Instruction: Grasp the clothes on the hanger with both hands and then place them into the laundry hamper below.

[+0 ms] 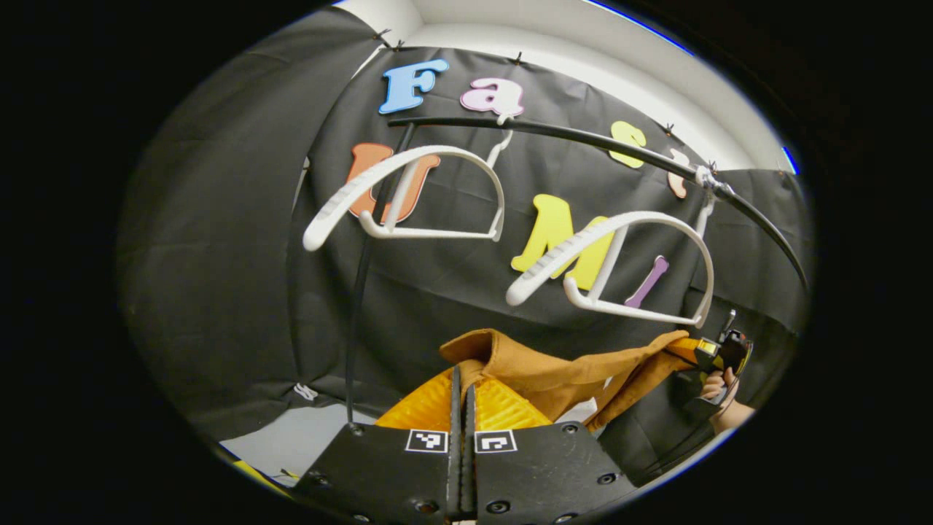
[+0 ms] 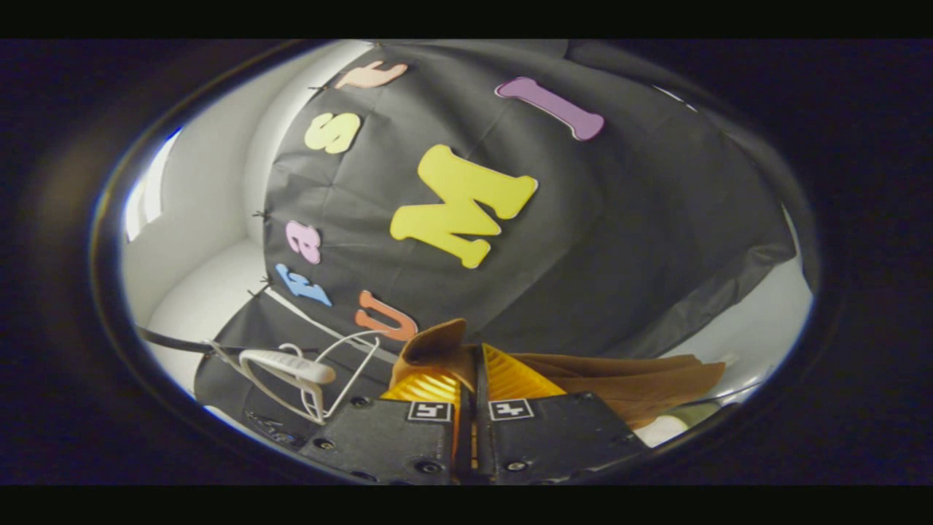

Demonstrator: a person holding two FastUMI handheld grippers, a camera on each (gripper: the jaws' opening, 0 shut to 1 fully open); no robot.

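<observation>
Between both closed fingertips | brown garment clamped by left hand-held gripper | right hand-held gripper likewise

We cannot see the garment edge pinched between the left gripper fingers; the hand at four o'clock is half hidden. In the right gripper view, the hanger at eight o'clock is blurred.

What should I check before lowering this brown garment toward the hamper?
1. Left gripper shut on the brown garment: ok, cloth pinched between its fingers.
2. Right gripper shut on the garment: ok, a fold sticks up between its fingers.
3. Garment off the hangers: ok, both white hangers hang bare on the black rail.
4. Cloth spans between both grippers: ok.
5. Hamper position below: cannot tell.
</observation>
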